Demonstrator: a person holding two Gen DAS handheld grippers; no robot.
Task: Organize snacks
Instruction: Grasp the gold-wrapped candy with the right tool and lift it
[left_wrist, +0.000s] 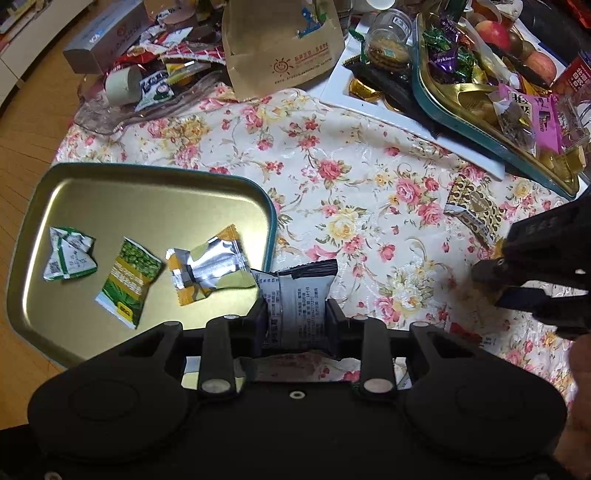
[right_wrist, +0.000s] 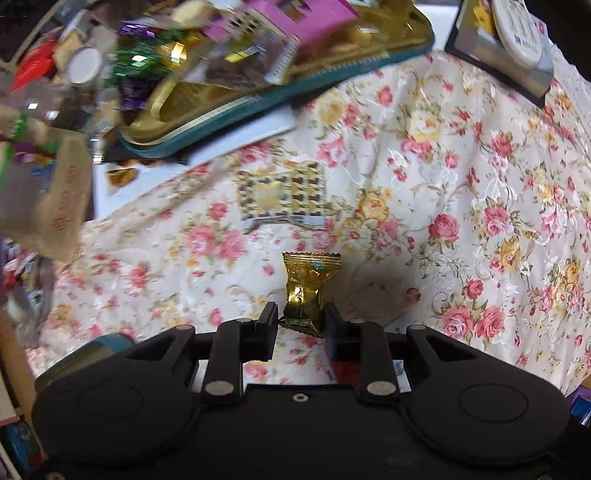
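My left gripper (left_wrist: 295, 310) is shut on a black and white snack packet (left_wrist: 297, 291), held just past the right rim of a gold tin tray (left_wrist: 147, 192). In the tray lie a green and white packet (left_wrist: 70, 254), a green pea packet (left_wrist: 129, 280) and a silver and yellow packet (left_wrist: 207, 269). My right gripper (right_wrist: 301, 314) is shut on a gold-wrapped candy (right_wrist: 306, 284), lifted above the floral cloth (right_wrist: 461, 166). In the left wrist view the right gripper (left_wrist: 495, 284) hangs at the right edge. A leopard-pattern packet (left_wrist: 474, 210) lies on the cloth between the trays.
A second teal-rimmed tin (left_wrist: 461, 122), piled with sweets, rests on a white board (left_wrist: 369, 92) at the back right. A brown paper bag (left_wrist: 280, 44), a glass jar (left_wrist: 391, 37) and a glass dish (left_wrist: 110, 118) of wrappers line the back. A red wrapper (left_wrist: 465, 332) lies near the right gripper.
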